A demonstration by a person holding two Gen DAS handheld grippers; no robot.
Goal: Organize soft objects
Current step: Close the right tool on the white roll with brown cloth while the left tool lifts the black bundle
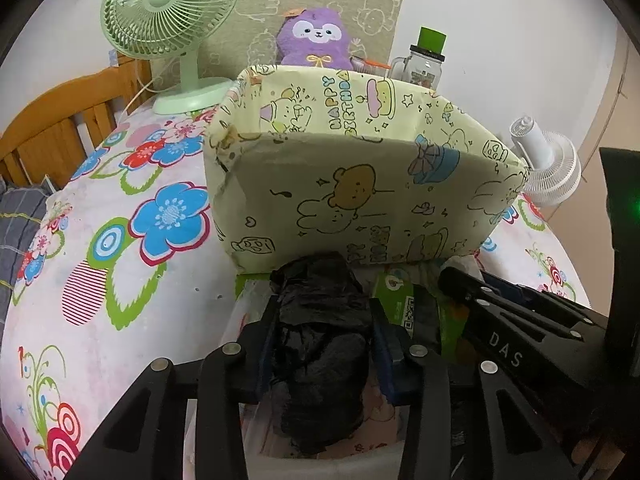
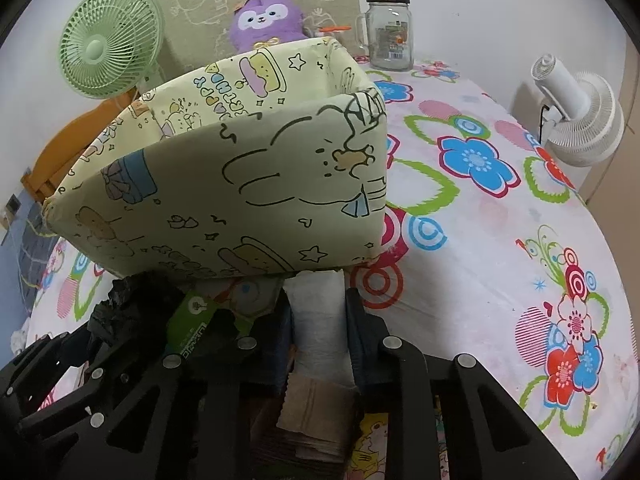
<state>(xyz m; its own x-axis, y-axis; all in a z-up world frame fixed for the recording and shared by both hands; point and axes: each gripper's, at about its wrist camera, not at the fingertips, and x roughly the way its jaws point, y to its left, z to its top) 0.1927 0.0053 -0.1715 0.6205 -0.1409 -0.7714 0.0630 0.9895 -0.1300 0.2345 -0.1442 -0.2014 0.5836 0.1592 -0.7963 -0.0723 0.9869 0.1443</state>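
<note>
left gripper (image 1: 324, 344): jaws narrowed onto a crumpled black plastic bag (image 1: 320, 340), pads pressing both sides; the bag bulges above and below the grip, so it is soft, loosely wadded stuff
right gripper (image 2: 318, 328): clamped on a white folded soft pack (image 2: 318, 312), looks like tissue or wipes, can't tell which; pack stands upright between the fingers
both tools: side by side, pointing down and forward, likely so each item can go up and over the box wall together
target: yellow cartoon-print storage box (image 1: 360, 184), open top, sits just past both grippers on the floral bedsheet (image 1: 120, 200); near wall almost touching the held items
pile: green packet (image 1: 396, 296) and other wrapped soft goods lie between the grippers, still outside the box
step (judged): grip made, lift not yet done
risk: bag may slip or shed a loose fold; box wall is floppy and could get pushed
background: green desk fan (image 1: 168, 12), purple plush (image 1: 316, 36), glass mug jar (image 2: 390, 36), white fan (image 2: 580, 108), all well apart from the work
</note>
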